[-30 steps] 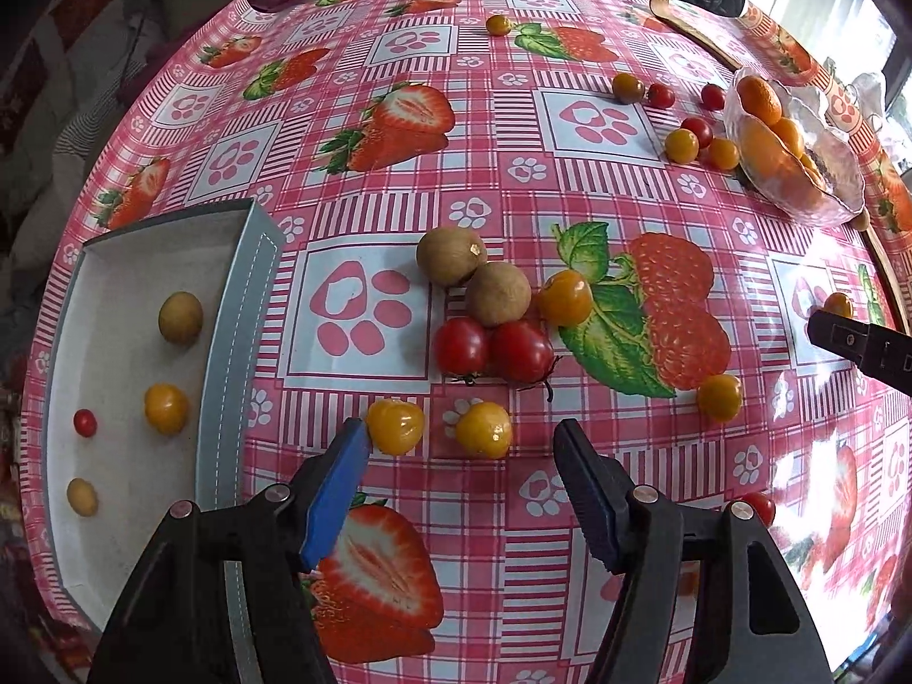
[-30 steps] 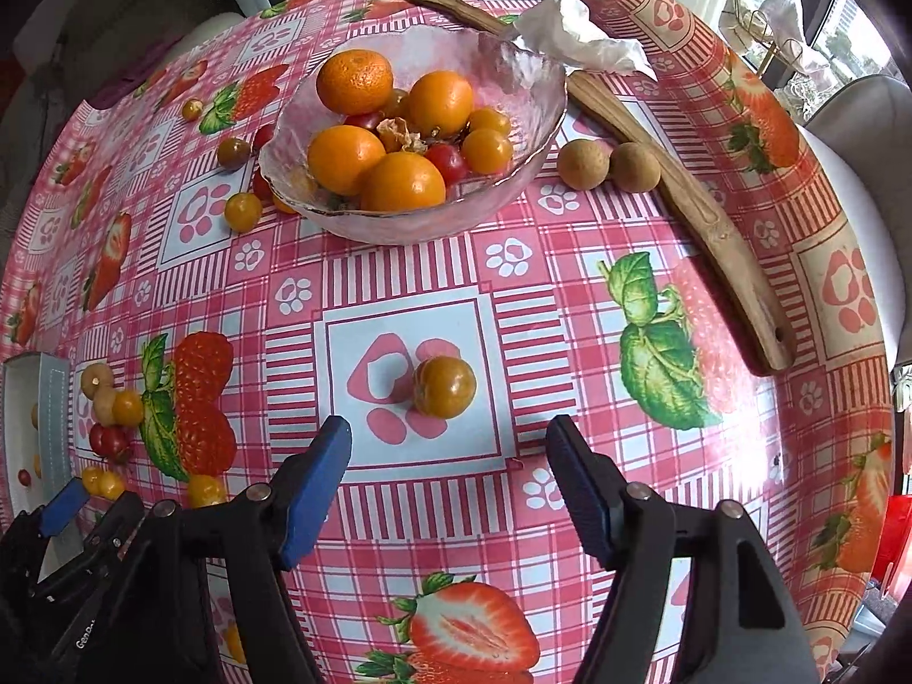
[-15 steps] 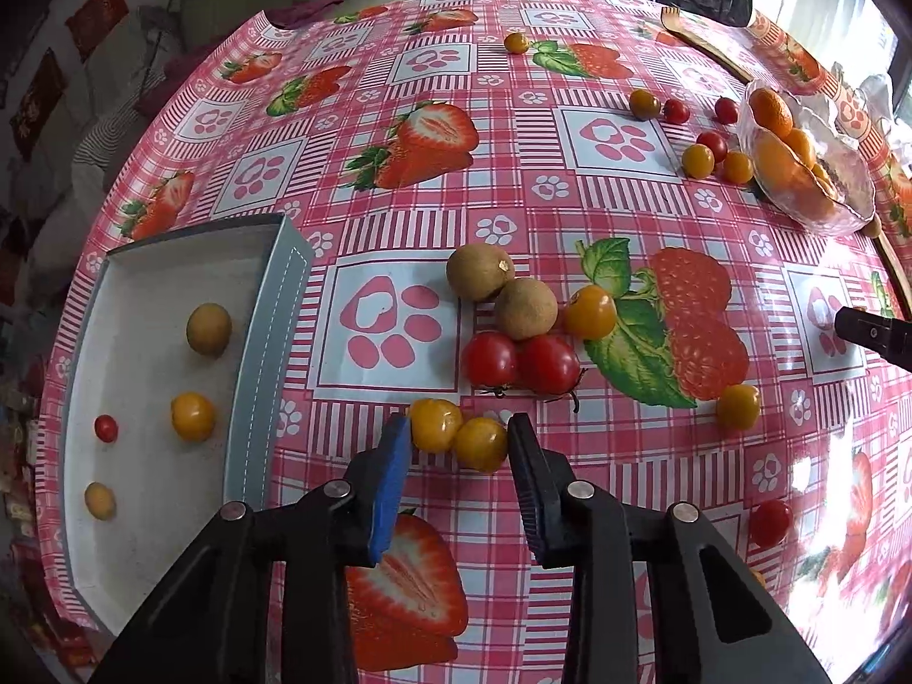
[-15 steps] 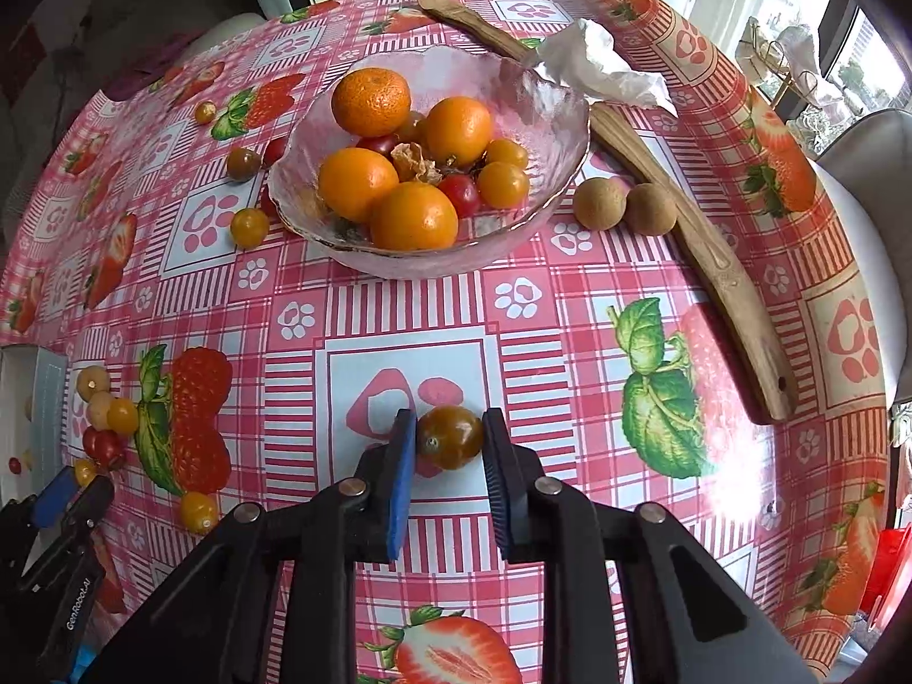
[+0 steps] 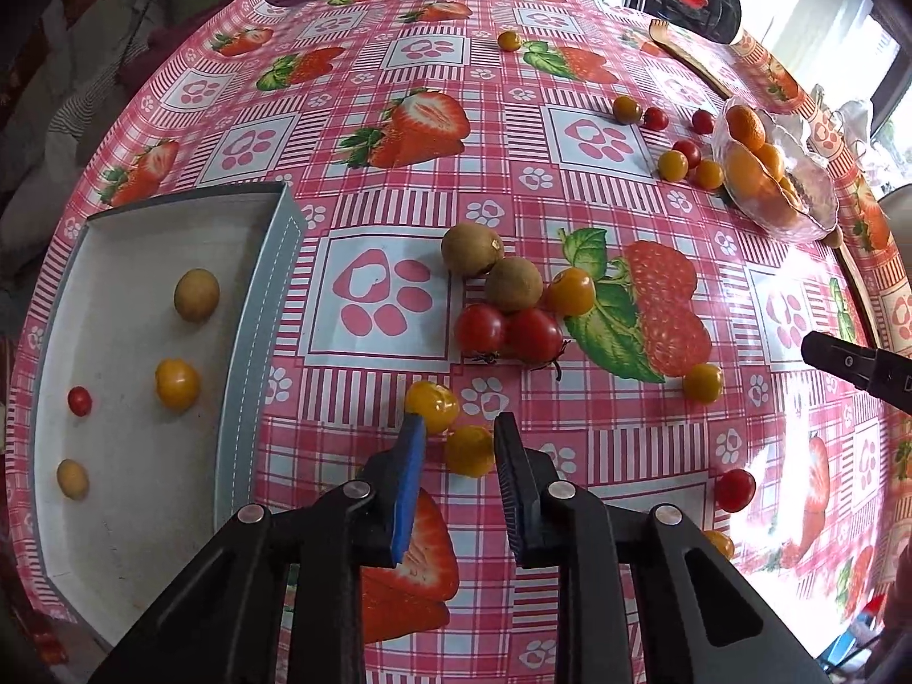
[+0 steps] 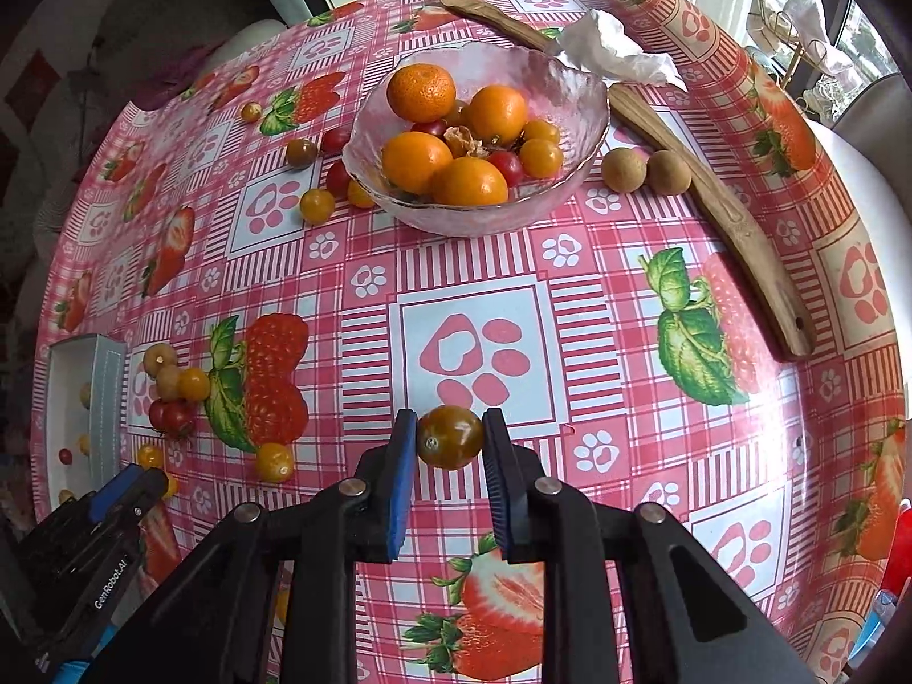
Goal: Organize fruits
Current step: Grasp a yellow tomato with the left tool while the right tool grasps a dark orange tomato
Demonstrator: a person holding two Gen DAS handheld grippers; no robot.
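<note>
Clamped on a brownish tomato (image 6: 450, 436) just short of the glass bowl (image 6: 575, 108) — right gripper (image 6: 447, 444); left gripper (image 5: 460, 447) narrowed around a yellow tomato (image 5: 469, 450), contact unclear — best squeezed gently.

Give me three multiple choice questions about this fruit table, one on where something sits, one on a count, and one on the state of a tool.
1. Where do the large oranges lie?
A. in the glass bowl
B. in the white tray
C. on the wooden utensil

2. How many fruits lie in the white tray in the left wrist view?
A. two
B. four
C. seven

3. What is the right tool doing?
A. gaping wide over bare cloth
B. closed on a brownish tomato
C. holding a tissue

Answers: 1 A, the oranges are piled inside the bowl. 2 B, one brownish, one yellow, one small red and one pale yellow fruit show there. 3 B, both pads touch the tomato's sides.
</note>
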